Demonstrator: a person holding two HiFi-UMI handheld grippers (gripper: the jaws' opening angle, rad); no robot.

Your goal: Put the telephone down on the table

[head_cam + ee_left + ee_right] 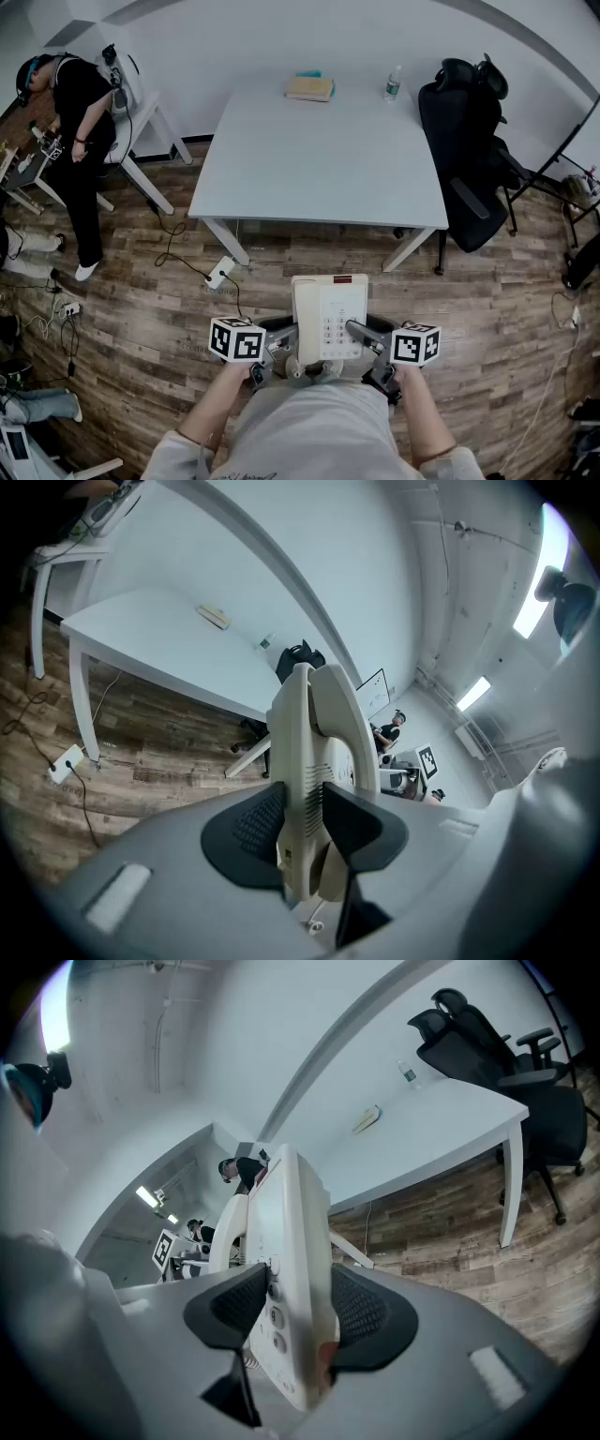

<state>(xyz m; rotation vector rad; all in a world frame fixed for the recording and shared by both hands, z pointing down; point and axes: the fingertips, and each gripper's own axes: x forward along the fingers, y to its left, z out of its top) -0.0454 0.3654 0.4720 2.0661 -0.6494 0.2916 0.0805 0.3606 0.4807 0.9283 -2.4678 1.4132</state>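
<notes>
Cream plastic telephone (328, 319) hangs over the wood floor (141, 300) right in front of the person, well short of the white table (319, 159) (a book (309, 88) and a water bottle (392, 84) sit at its far edge), and only the head view takes in both sides of the grip at once. Its own view shows the left hand-held gripper (305, 827) clamped on one side edge, with the handset (337, 705) curving above. The right hand-held gripper (299, 1310) is pressed on the opposite edge, with the keypad buttons (274, 1316) beside one pad.
</notes>
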